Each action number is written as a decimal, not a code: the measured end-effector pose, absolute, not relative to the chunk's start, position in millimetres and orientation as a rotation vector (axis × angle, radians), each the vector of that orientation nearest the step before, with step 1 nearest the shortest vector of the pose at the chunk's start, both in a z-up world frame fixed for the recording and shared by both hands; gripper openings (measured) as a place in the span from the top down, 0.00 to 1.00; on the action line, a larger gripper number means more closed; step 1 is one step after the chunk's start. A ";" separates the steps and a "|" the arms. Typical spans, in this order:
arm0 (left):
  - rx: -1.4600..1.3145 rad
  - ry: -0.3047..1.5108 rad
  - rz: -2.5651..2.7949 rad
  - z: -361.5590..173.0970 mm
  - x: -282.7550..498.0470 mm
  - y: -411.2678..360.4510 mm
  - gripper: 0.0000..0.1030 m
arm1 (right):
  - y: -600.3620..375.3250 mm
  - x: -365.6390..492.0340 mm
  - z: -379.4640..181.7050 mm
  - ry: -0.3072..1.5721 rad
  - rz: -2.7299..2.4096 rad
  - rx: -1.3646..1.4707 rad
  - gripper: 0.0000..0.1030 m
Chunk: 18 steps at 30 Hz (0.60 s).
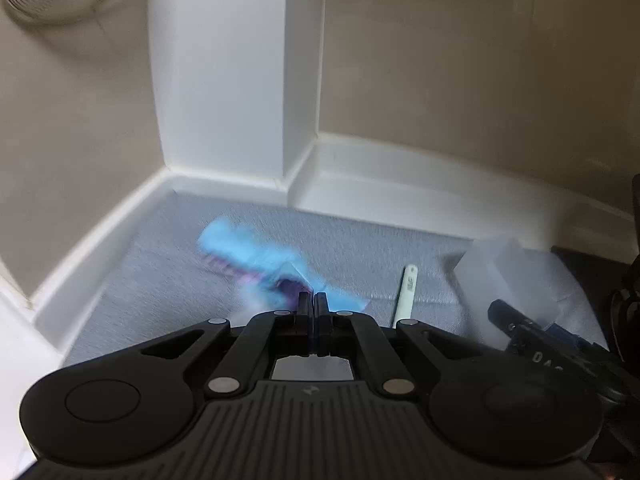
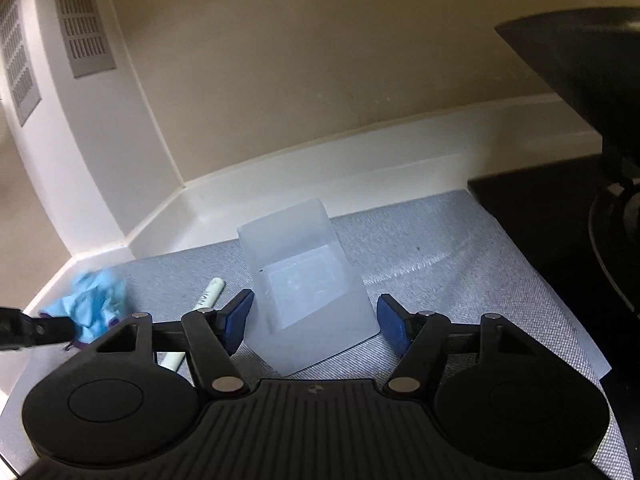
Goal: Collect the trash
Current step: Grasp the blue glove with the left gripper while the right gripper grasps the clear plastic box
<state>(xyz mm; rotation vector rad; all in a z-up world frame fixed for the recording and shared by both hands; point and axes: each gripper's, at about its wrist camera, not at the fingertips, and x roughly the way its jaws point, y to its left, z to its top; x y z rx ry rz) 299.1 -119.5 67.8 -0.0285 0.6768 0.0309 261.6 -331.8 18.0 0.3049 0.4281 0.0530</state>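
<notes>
Left gripper (image 1: 311,300) is clenched, seemingly pinching the blurred blue glove (image 1: 248,256) near the carpet's (image 1: 360,248) wall corner; a thin pinch could slip. Right gripper (image 2: 314,316) gapes around the frosted box (image 2: 304,280), untouched.

The left gripper (image 1: 311,300) is matt black plastic with ribbed housing and dull silver metal pivot pins; just ahead of its tips lies a blue glove (image 1: 256,256), thin and crumpled, probably nitrile, though blur hides its finish. The right gripper (image 2: 314,316) carries blue, matt rubbery pads (image 2: 236,314). Between them stands a frosted translucent plastic container (image 2: 308,280), smooth and slightly satin. To its left a white pen-like stick (image 2: 208,294) looks smooth and glossy. Underneath, the grey carpet (image 2: 420,256) is a rough woven weave; beyond, the white skirting board (image 2: 360,160) has a semi-gloss paint.
</notes>
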 end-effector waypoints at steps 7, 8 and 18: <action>0.020 0.650 0.030 79.1 273.0 -126.1 1.00 | -332.9 258.5 19.2 0.417 0.069 0.310 0.33; 0.029 0.648 0.031 79.3 270.9 -127.3 1.00 | -333.4 258.6 18.8 0.419 0.069 0.312 0.33; 0.024 0.685 0.052 73.5 284.2 -125.0 0.98 | -335.6 262.8 16.0 0.447 0.073 0.338 0.32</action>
